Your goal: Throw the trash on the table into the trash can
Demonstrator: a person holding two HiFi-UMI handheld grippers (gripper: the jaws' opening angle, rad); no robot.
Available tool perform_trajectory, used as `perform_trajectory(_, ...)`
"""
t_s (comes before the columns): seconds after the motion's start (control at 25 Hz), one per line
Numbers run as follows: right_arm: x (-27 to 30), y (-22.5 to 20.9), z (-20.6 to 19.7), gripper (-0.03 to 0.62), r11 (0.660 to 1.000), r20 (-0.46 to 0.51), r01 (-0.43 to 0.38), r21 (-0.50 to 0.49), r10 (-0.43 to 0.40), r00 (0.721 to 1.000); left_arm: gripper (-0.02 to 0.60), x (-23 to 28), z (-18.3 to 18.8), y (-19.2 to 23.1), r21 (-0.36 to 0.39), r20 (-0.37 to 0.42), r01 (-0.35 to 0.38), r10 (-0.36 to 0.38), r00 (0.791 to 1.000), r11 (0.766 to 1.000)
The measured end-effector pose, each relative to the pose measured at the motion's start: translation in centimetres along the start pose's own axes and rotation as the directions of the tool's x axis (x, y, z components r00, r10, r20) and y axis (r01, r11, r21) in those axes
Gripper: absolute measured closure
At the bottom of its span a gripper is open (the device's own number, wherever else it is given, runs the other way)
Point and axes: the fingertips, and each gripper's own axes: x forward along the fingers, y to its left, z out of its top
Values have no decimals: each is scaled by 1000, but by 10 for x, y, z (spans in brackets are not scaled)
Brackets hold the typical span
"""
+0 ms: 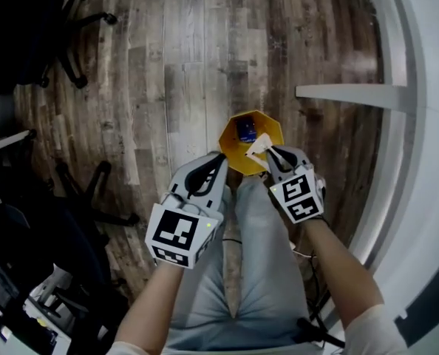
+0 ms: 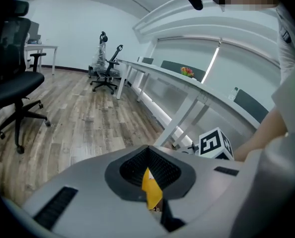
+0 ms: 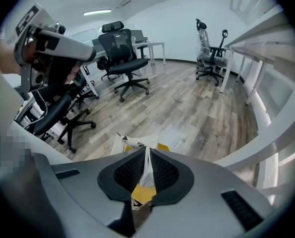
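My right gripper (image 1: 273,152) is pinched on a white wrapper (image 1: 258,148) over the yellow trash can (image 1: 230,140) on the floor, my left gripper (image 1: 216,161) sits closed and seemingly empty at its rim, so I judge only this piece's release remains.

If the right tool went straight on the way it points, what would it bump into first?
Probably the yellow trash can on the floor: the right tool, pinching a white wrapper, points down toward its open top. How far above it sits is unclear.
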Motion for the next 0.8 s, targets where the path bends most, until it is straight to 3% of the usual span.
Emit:
perform_trajectory(0.36,95,5,-60,542,1000,-61,-17,19,18,998,580,31,-64,32,-66,-21,-14,12,1000,998)
perform_trajectory(0.68,147,1,-89,538,1000,-99,-19,21,21,995,580,45,-90,51,-90,-14,-31,30,999,995)
perform_trajectory(0.8,159,0,-101,436,1000,-129,-20,16,22,991,580,47,-96,53,-96,-16,-33,32,999,995)
